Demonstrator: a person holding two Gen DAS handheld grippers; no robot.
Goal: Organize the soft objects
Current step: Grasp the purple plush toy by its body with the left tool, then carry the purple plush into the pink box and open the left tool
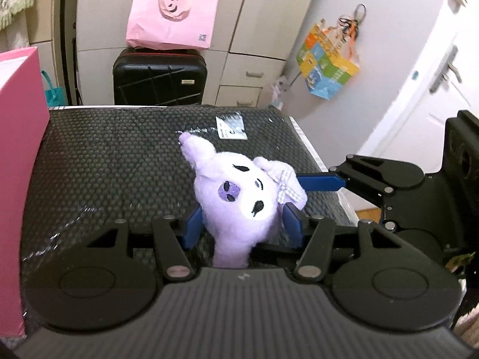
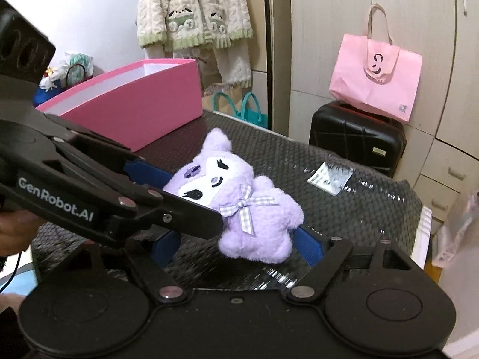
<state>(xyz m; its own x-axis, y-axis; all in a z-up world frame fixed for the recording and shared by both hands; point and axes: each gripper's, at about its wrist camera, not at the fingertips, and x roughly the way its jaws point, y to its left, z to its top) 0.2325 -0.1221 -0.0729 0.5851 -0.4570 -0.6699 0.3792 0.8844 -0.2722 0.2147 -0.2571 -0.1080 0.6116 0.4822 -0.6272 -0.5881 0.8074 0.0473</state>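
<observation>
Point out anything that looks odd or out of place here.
The purple plush toy is gripped from both sides at once: the left gripper pinches its head while the right gripper straddles its body. Otherwise, nothing looks spilled or damaged.

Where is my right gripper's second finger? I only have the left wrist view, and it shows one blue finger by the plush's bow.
Observer: In the right wrist view the right gripper is open, with one blue finger on each side of the purple plush, level with its body.
Operator: Is the pink box open? I see only its side.
Observer: Yes. The pink box is open on top and white inside, and it stands beyond the plush's ear.
Operator: How does the left grip look from there?
Observer: The left gripper clamps the plush's head, with one finger behind it and one across the front.
</observation>
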